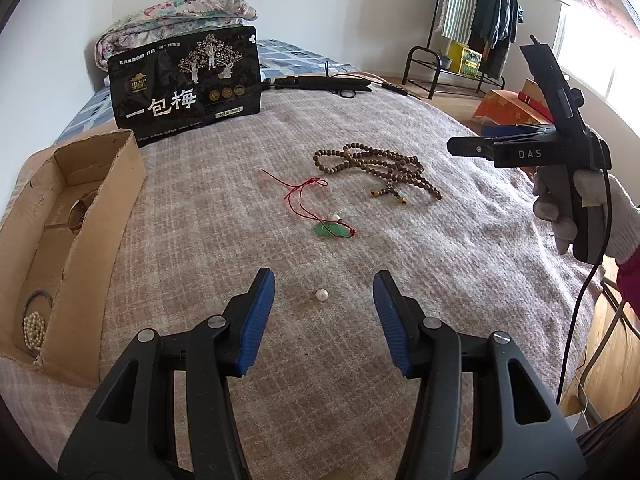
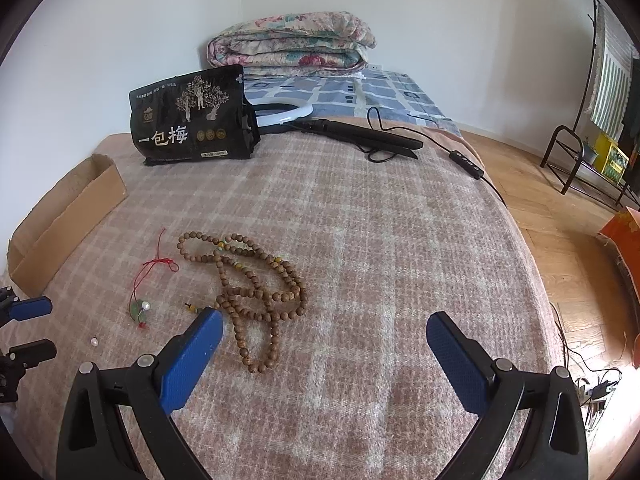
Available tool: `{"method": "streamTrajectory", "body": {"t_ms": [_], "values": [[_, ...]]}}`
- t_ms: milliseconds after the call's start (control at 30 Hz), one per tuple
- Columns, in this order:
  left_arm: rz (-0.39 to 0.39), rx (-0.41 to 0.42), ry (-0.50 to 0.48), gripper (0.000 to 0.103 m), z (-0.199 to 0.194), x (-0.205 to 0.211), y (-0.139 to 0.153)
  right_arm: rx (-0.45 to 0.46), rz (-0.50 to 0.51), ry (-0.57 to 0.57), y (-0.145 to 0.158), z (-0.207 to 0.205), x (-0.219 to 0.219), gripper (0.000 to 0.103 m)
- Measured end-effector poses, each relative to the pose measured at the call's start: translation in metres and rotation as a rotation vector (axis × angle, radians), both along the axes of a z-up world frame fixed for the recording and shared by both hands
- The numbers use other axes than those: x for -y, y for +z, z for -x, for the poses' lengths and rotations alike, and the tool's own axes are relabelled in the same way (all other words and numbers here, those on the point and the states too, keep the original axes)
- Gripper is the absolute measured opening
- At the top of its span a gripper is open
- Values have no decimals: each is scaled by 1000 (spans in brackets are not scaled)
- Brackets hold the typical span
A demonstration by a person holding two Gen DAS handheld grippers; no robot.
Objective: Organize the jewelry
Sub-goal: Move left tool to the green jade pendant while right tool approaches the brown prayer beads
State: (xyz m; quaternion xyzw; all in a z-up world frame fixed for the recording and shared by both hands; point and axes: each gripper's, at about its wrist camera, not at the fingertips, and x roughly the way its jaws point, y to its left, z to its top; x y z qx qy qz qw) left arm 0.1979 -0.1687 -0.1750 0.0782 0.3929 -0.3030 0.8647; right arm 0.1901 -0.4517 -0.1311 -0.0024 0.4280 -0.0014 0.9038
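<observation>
White pearl on the blanket between the parted left tool fingers, untouched; right tool likewise spread, empty.

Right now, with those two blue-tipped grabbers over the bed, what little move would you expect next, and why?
Probably the left gripper eases down to pinch the loose pearl. Its jaws stand open with the pearl lying on the blanket between the tips, untouched. The cardboard box to its left already holds jewelry.
</observation>
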Motion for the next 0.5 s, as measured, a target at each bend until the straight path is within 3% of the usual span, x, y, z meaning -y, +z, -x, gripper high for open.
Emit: {"method": "streamTrajectory", "body": {"t_ms": [500], "values": [[0, -84, -15, 53, -41, 37, -25, -40, -24, 37, -19, -25, -6, 103]]}}
